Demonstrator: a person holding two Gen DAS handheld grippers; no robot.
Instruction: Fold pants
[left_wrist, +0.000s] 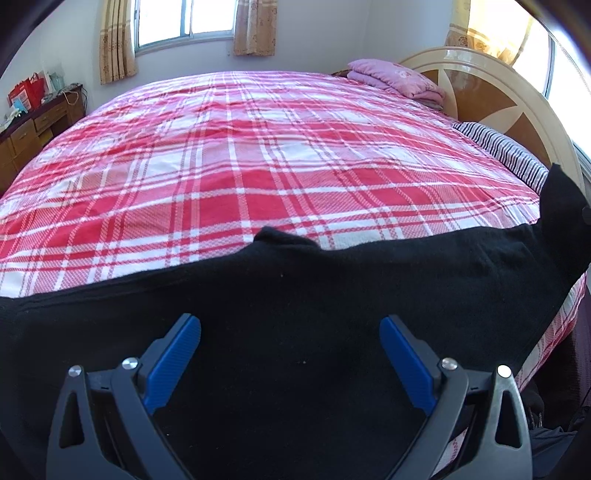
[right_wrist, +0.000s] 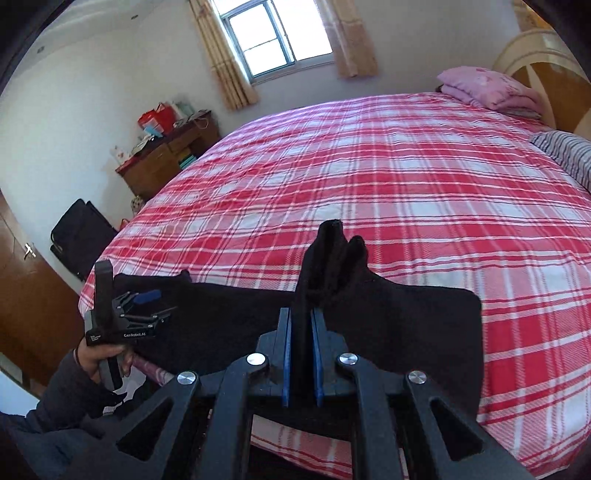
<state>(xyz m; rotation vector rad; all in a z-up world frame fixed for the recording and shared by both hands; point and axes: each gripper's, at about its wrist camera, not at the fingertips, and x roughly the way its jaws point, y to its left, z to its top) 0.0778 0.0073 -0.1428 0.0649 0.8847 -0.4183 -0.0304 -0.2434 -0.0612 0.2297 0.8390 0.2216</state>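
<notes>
Black pants (left_wrist: 295, 314) lie across the near edge of the bed, on a red and white plaid sheet (left_wrist: 258, 147). My left gripper (left_wrist: 290, 322) hovers open just over the cloth, blue pads (left_wrist: 173, 358) wide apart and nothing between them. In the right wrist view the same left gripper (right_wrist: 147, 302) sits at the left end of the pants (right_wrist: 406, 325), held by a hand in a dark sleeve. My right gripper (right_wrist: 301, 314) is shut on a bunched fold of the pants (right_wrist: 332, 251), which stands up above the pads. The lifted end shows at the right edge (left_wrist: 561, 206).
A folded pink quilt (left_wrist: 395, 79) and a striped pillow (left_wrist: 506, 151) lie by the curved headboard (left_wrist: 480, 96). A wooden desk (right_wrist: 166, 158) with bags on it stands past the foot of the bed. A black suitcase (right_wrist: 81, 236) leans by a brown door (right_wrist: 22, 295).
</notes>
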